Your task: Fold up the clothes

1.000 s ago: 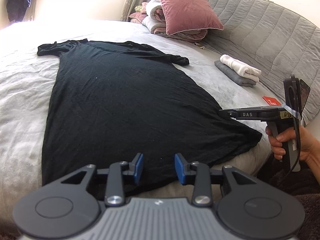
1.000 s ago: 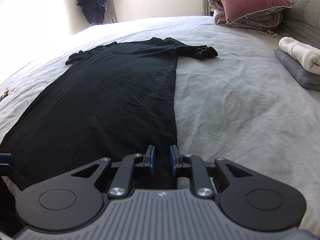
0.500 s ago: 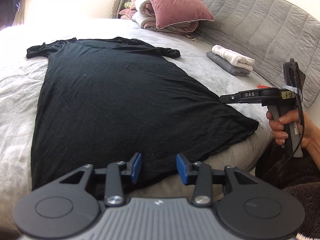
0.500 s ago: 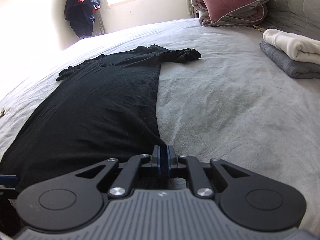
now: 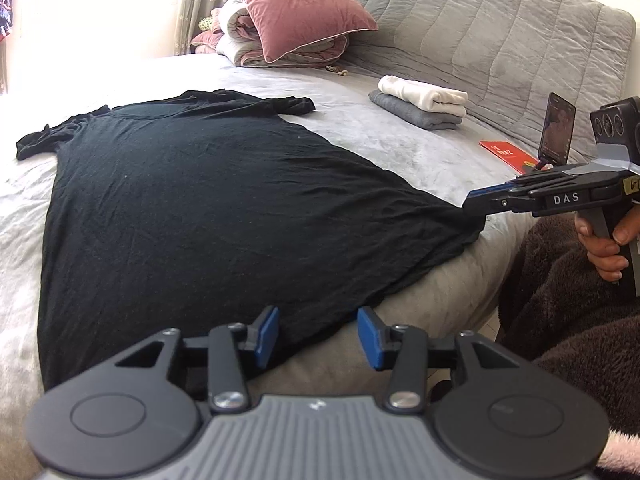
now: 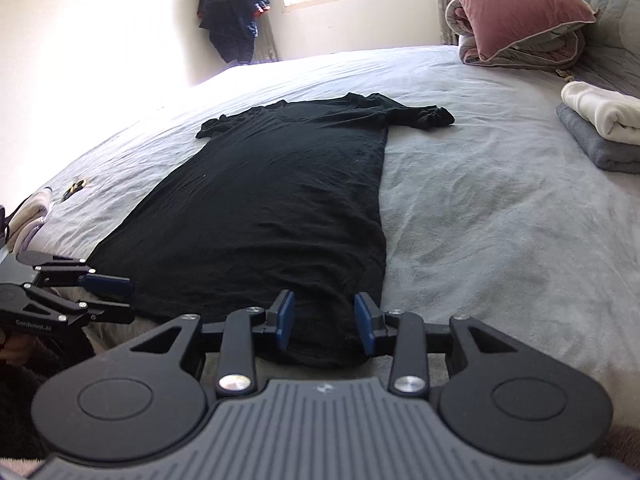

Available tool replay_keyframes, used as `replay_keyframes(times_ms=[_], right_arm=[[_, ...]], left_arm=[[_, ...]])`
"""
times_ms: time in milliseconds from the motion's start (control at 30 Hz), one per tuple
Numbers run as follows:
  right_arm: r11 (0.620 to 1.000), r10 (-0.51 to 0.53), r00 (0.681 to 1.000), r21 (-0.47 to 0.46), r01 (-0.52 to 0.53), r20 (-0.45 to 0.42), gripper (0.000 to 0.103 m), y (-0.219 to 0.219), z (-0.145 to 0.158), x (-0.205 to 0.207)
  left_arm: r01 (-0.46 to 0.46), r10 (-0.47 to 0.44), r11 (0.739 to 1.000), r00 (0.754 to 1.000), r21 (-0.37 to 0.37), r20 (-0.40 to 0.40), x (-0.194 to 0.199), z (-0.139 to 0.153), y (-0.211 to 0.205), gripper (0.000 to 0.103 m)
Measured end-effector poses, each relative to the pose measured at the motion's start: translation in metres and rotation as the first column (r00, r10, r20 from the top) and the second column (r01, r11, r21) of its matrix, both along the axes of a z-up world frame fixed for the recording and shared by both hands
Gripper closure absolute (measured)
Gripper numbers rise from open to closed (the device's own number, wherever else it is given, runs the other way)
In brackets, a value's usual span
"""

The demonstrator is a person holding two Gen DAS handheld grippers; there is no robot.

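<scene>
Two grippers hang at the near edge of the bed (image 5: 400, 136), where a black T-shirt (image 5: 224, 200) lies spread flat, collar toward the far side and hem draped over the near edge. The left gripper (image 5: 318, 334) sits at the hem's left part, its blue fingers (image 5: 267, 334) opening — the hem passes between them, but the pads are clear of it. The right gripper (image 6: 325, 322) stands over the hem's right corner, fingers opening too, cloth between them yet unpressed. A hand (image 5: 604, 246) grips its handle. Farther right on the bed lie folded clothes (image 5: 422, 106) — white on grey — and a pink pillow (image 5: 300, 8) tops bundled bedding.
</scene>
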State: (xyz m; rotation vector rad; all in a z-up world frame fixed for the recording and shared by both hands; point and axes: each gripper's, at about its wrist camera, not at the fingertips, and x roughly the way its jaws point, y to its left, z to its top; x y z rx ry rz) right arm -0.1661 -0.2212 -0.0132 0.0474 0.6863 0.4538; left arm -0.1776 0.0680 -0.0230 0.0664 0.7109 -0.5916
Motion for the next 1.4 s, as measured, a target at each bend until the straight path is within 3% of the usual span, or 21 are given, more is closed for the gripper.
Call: replay_keyframes(times_ms=[133, 367, 500, 633, 833, 1033, 1167, 1233, 1367, 1400], right_arm=[[0.992, 0.111, 0.994, -0.057, -0.11, 0.009, 0.065, 0.02, -0.007, -0.002], [0.945, 0.202, 0.979, -0.27, -0.185, 0.034, 0.067, 0.057, -0.026, 0.002], [0.921, 0.248, 0.968, -0.319, -0.223, 0.04, 0.1, 0.064, -0.026, 0.001], [0.917, 0.26, 0.964, -0.328, -0.228, 0.055, 0.102, 0.065, -0.018, -0.001], [0.915, 0.304, 0.951, -0.294, -0.278, 0.047, 0.102, 0.065, -0.002, -0.009], [0.9, 0.304, 0.952, -0.313, -0.302, -0.042, 0.102, 0.068, -0.023, 0.0], [0.909, 0.291, 0.955, -0.296, -0.294, -0.056, 0.1, 0.067, -0.024, 0.001], [0.912, 0.294, 0.954, -0.285, -0.296, -0.053, 0.088, 0.065, -0.018, -0.001], [0.949, 0.238, 0.97, -0.204, -0.241, -0.039, 0.079, 0.048, -0.006, 0.001], [0.96, 0.213, 0.976, -0.177, -0.216, -0.035, 0.07, 0.043, -0.004, 0.003]], left_arm=[[0.004, -0.005, 1.0, 1.0, 0.028, 0.008, -0.001, -0.003, -0.008, 0.058], [-0.004, 0.004, 0.999, 1.0, 0.034, 0.012, -0.003, -0.003, -0.007, 0.058], [-0.013, 0.013, 1.0, 1.0, 0.017, 0.009, -0.003, -0.004, -0.005, 0.058], [-0.02, 0.02, 1.0, 1.0, 0.004, 0.012, -0.003, -0.003, -0.003, 0.058], [-0.025, 0.025, 1.0, 0.999, -0.004, 0.022, -0.004, 0.0, 0.0, 0.058], [-0.036, 0.036, 0.999, 0.999, 0.014, 0.026, -0.004, -0.001, 0.004, 0.058], [-0.114, 0.114, 0.993, 0.993, 0.028, 0.0, -0.005, 0.005, 0.018, 0.055], [-0.194, 0.194, 0.981, 0.98, 0.007, -0.05, -0.002, 0.01, 0.032, 0.054], [-0.36, 0.343, 0.927, 0.928, -0.107, -0.147, 0.0, 0.019, 0.075, 0.053], [-0.392, 0.373, 0.912, 0.915, -0.12, -0.155, 0.0, 0.022, 0.083, 0.053]])
